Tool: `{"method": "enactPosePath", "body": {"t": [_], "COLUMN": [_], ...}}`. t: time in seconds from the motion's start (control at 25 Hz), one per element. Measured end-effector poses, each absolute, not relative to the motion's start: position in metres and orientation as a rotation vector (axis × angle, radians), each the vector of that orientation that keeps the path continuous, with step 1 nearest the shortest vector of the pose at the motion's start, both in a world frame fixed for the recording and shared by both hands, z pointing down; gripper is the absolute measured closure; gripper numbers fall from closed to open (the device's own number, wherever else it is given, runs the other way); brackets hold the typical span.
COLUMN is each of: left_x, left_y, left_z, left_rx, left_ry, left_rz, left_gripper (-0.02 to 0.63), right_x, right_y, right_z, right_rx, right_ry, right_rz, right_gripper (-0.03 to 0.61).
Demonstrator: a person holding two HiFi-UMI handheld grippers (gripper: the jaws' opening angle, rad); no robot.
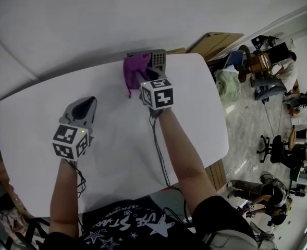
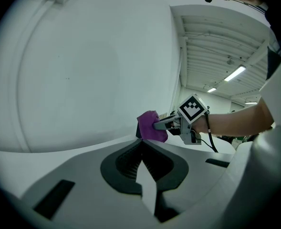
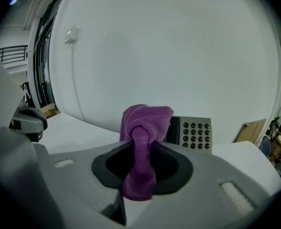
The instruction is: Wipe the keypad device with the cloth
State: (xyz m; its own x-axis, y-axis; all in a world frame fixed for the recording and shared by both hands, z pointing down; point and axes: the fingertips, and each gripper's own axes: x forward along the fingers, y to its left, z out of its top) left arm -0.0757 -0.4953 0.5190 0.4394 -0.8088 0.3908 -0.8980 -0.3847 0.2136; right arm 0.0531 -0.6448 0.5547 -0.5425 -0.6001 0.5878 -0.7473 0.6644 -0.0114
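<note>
We grip the cloth [image 1: 134, 70] tight in our right gripper [image 1: 144, 77], at the keypad's [image 1: 159, 61] left side; our left gripper [image 1: 85, 105] sits closed and empty over the table [image 1: 117, 145].

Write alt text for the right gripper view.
The right gripper is shut on a purple cloth, which bunches up ahead of its jaws. Just behind the cloth, a grey keypad device sits on the white table.

I see a white surface [image 1: 117, 155] whose far edge lies along a plain white wall [image 1: 90, 20]. Past its right edge is pale marbled floor [image 1: 247, 134] with a black office chair [image 1: 272, 149]. A cardboard sheet [image 1: 218, 41] leans by the far right corner. Ceiling strip lights [image 2: 233, 73] glow.
</note>
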Motion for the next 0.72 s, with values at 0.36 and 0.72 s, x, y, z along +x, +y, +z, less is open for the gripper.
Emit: {"method": "enactPosePath", "body": {"t": [0.36,0.72], "left_x": [-0.072,-0.066], "left_y": [-0.497,-0.499], "left_z": [0.522,0.526], "left_rx": [2.304,2.308], "left_ry": [-1.437,-1.419], "left_rz": [0.319,0.333], "left_gripper": [0.607,0.607], "right_x": [0.077,0.109], "right_y": [-0.655,-0.670], "right_z": [0.554,0.555], "right_rx": [1.100,1.168], "right_ry": [-2.329,-2.284], "right_rz": [0.414,0.426], "right_gripper": [0.483,0.483]}}
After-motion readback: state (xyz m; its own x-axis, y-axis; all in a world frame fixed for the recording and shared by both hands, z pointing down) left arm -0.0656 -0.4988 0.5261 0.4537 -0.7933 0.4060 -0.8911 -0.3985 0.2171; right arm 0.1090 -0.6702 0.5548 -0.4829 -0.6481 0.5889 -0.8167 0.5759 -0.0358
